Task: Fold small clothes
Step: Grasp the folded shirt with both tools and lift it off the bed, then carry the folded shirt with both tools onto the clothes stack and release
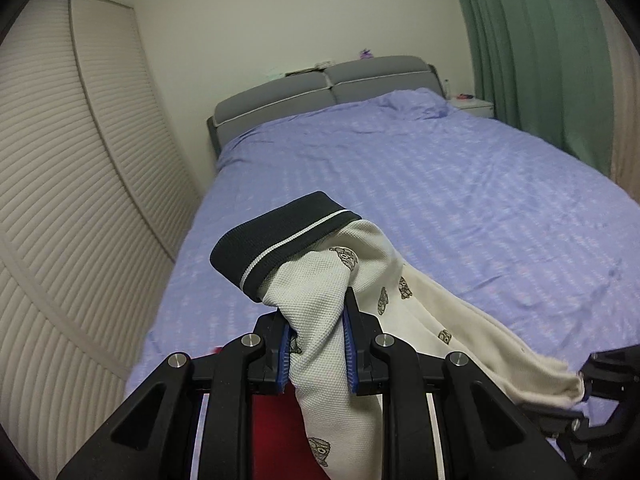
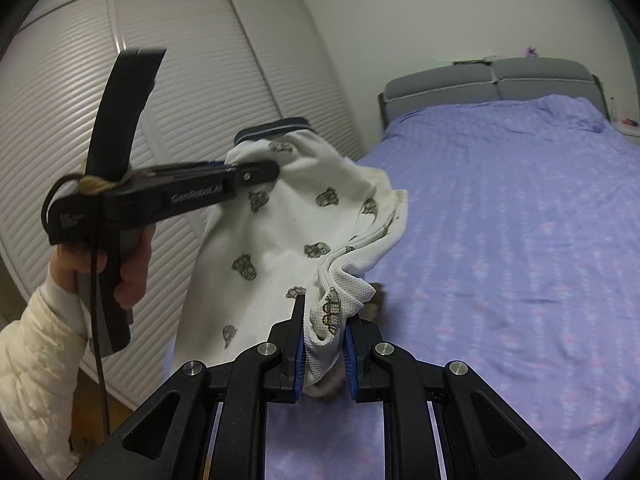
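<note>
The left gripper is pinching a small white garment just below its dark collar, which has a thin white stripe along its edge. The cloth is bunched between the two blue pads and hangs down under them. From there the garment stretches to the right, where its far edge is clamped in the right gripper, seen at the lower right edge of the left wrist view.

In the right wrist view, the right gripper is pinching a folded white hem of the same garment; several layers of waffle-textured cloth sit between its blue pads. The garment is printed with small grey figures and is held in the air between the two grippers, above the near end of the bed. The left gripper reaches in from the left of this view with its tip against the upper part of the garment, near the collar. A hand grips its handle, and a white padded sleeve covers the arm below.

The bed has a purple patterned cover and a grey padded headboard at the far end. A slatted white wardrobe stands to the left of the bed, and a green curtain hangs on the right.
</note>
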`<state>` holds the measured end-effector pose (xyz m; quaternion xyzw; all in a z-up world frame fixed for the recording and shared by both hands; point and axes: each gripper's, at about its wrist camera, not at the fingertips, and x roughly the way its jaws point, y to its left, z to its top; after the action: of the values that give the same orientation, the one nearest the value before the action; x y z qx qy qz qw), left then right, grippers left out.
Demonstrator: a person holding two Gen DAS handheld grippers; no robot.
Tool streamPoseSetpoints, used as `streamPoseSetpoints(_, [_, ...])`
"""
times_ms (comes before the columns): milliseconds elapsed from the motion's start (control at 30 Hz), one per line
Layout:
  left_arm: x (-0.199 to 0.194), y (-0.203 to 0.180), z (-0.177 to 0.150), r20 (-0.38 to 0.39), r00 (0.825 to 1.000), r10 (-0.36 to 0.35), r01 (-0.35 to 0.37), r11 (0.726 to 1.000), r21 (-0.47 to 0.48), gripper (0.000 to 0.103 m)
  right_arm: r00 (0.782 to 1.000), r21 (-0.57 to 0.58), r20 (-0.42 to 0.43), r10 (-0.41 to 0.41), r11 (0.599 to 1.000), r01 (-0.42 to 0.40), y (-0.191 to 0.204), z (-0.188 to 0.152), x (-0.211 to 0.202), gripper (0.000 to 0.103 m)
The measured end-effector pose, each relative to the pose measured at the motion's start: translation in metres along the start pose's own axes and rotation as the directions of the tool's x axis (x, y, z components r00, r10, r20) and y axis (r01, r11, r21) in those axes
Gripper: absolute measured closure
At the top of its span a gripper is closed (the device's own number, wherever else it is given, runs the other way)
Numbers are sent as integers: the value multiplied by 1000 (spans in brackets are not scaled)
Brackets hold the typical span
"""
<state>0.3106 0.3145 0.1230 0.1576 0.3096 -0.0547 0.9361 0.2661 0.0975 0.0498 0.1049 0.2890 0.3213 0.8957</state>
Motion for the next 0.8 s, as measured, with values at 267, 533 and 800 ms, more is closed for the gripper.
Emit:
streamPoseSetpoints(267, [34, 49, -22, -47, 999, 15, -14, 999, 35, 80, 998, 26, -46, 31, 999, -30, 40, -8, 58, 86])
streamPoseSetpoints(533, [76, 74, -51, -129, 992, -2, 1, 1000, -3, 80, 997, 65, -81, 14, 998, -8, 57, -23, 86, 86])
streamPoseSetpoints(800, [99, 78, -73, -188, 976, 109, -104, 994, 36, 62, 992, 173, -103, -73, 981, 90, 42, -35, 84, 60])
